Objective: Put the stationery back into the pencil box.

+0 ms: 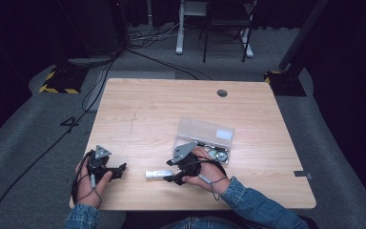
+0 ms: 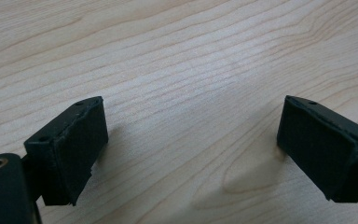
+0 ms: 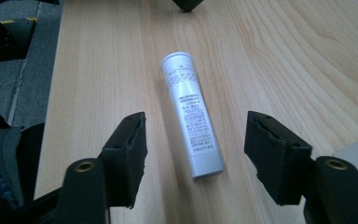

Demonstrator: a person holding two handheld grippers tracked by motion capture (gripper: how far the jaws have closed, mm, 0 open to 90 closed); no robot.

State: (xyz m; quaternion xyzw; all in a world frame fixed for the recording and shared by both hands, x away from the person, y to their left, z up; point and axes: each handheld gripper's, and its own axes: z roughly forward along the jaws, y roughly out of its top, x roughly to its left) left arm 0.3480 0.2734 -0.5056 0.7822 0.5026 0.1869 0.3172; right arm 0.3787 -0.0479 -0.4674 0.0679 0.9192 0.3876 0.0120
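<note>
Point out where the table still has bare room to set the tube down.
Bare wood spans the far half of the table beyond the clear box, plus the right edge. It is crowded near the front: tube, right gripper, left gripper.

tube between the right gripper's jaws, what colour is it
White with small grey print, its near end silvery; the tube shows best in the right gripper view.
</note>
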